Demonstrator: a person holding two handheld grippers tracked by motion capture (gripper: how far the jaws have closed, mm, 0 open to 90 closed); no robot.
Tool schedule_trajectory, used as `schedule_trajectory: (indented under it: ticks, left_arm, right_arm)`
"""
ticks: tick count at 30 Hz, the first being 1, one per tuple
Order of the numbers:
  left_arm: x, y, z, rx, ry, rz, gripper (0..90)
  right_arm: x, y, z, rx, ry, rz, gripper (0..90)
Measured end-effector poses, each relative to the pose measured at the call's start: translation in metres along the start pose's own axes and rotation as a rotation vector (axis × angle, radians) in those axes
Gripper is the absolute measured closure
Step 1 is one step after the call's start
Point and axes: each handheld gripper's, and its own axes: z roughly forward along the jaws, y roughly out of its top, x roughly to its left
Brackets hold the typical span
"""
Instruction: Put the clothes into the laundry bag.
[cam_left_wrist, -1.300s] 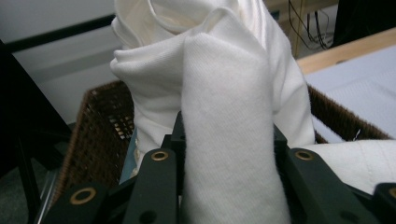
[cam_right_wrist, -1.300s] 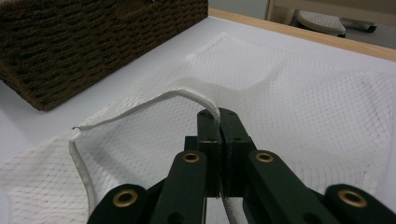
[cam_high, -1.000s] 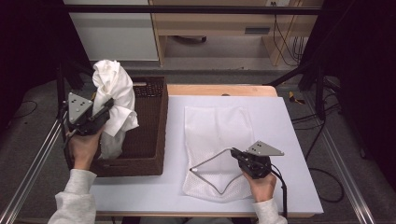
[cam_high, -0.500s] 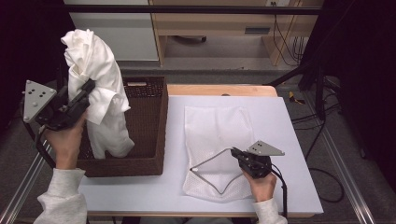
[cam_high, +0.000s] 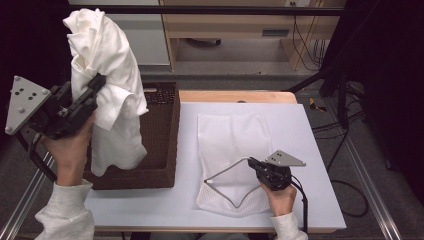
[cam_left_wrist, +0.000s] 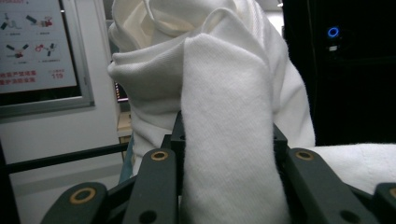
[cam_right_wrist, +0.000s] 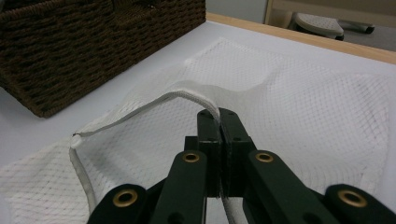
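A white cloth garment (cam_high: 107, 75) hangs high over the left side of a dark wicker basket (cam_high: 160, 145), bunched above and trailing down. My left gripper (cam_high: 97, 85) is shut on it; in the left gripper view a thick fold of the cloth (cam_left_wrist: 229, 140) fills the gap between the black jaws. A white mesh bag (cam_high: 232, 145) lies flat on the white table. My right gripper (cam_high: 251, 162) is shut on the bag's corded rim (cam_right_wrist: 187, 95) and lifts it, so the mouth gapes toward the basket.
The basket (cam_right_wrist: 70, 42) stands at the table's left, close to the bag's open mouth. The table's wooden far edge (cam_high: 235, 96) runs behind the bag. A metal rail (cam_high: 25, 205) borders the table at the left, and cables (cam_high: 345, 150) trail off to the right.
My left gripper has risen and drawn left with the white cloth, which now hangs higher and longer above the basket. The right gripper and the bag's rim have stayed put.
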Motion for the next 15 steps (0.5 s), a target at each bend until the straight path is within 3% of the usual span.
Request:
schedule_trajectory:
  ticks: [1, 5, 7, 9, 15]
  left_arm:
    - [-0.006, 0.006, -0.003, -0.023, -0.015, 0.007, 65.9]
    - [-0.015, 0.016, -0.007, -0.041, -0.034, 0.017, 65.9]
    - [-0.023, 0.024, -0.011, -0.054, -0.063, 0.009, 65.9]
    - [-0.029, 0.028, -0.013, -0.065, -0.085, -0.005, 65.9]
    - [-0.046, 0.037, -0.017, -0.086, -0.135, 0.004, 65.8]
  right_arm:
    - [0.0, 0.0, 0.0, 0.001, -0.002, 0.001, 88.6]
    - [0.0, 0.0, 0.0, 0.0, -0.005, 0.003, 88.7]
    - [-0.001, 0.0, 0.001, -0.002, -0.011, 0.003, 88.7]
    - [-0.001, 0.0, 0.001, -0.002, -0.018, 0.003, 88.7]
    - [-0.001, 0.0, 0.001, -0.002, -0.024, 0.006, 88.7]
